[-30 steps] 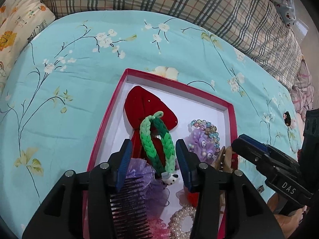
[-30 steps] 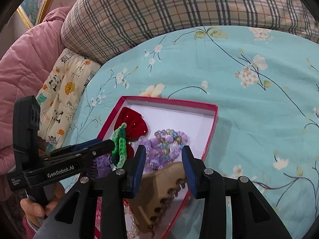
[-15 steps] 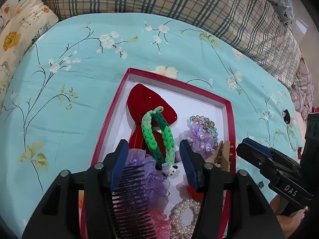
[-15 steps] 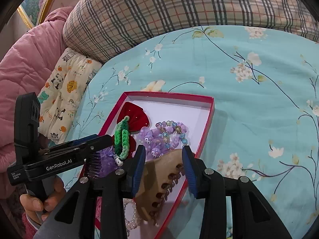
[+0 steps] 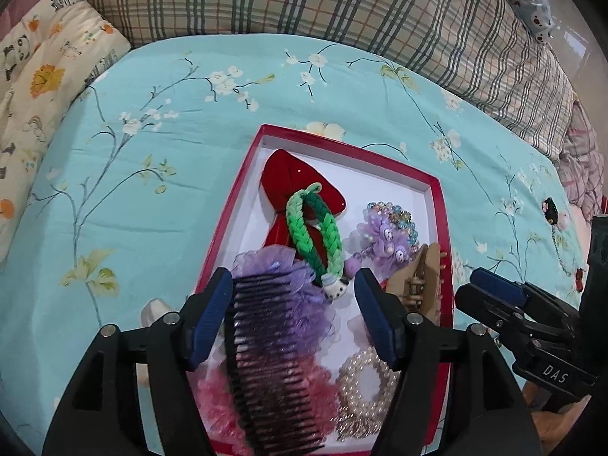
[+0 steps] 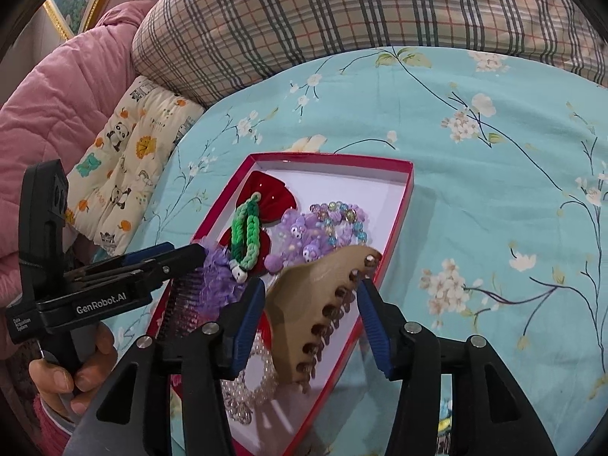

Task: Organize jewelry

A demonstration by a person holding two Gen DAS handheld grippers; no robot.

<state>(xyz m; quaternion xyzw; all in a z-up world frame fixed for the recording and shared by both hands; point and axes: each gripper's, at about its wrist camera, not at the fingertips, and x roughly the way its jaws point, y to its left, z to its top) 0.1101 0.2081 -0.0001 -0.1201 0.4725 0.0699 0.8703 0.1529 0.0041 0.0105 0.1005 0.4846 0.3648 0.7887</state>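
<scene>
A red-rimmed box (image 5: 235, 205) (image 6: 395, 243) lies on the bed. It holds a red bow (image 5: 288, 182), a green braided band (image 5: 311, 235), purple ornaments with a bead bracelet (image 5: 387, 235), a pearl ring (image 5: 364, 383) and purple and pink scrunchies. My left gripper (image 5: 294, 315) is open above the box's near end; a black comb (image 5: 266, 357) lies between its jaws. My right gripper (image 6: 309, 315) is open over the box's right rim; a tan claw clip (image 6: 319, 304) (image 5: 421, 277) lies between its jaws.
The box lies on a turquoise floral sheet (image 5: 152, 174). A plaid pillow (image 5: 304, 3) runs along the back, a cartoon cushion (image 5: 34, 76) at the left. A small dark ornament with a chain (image 5: 551, 209) lies on the sheet to the right.
Both grippers have drawn back toward the box's near end and their jaws have spread wider. The comb and the tan clip now lie loose between the jaws.
</scene>
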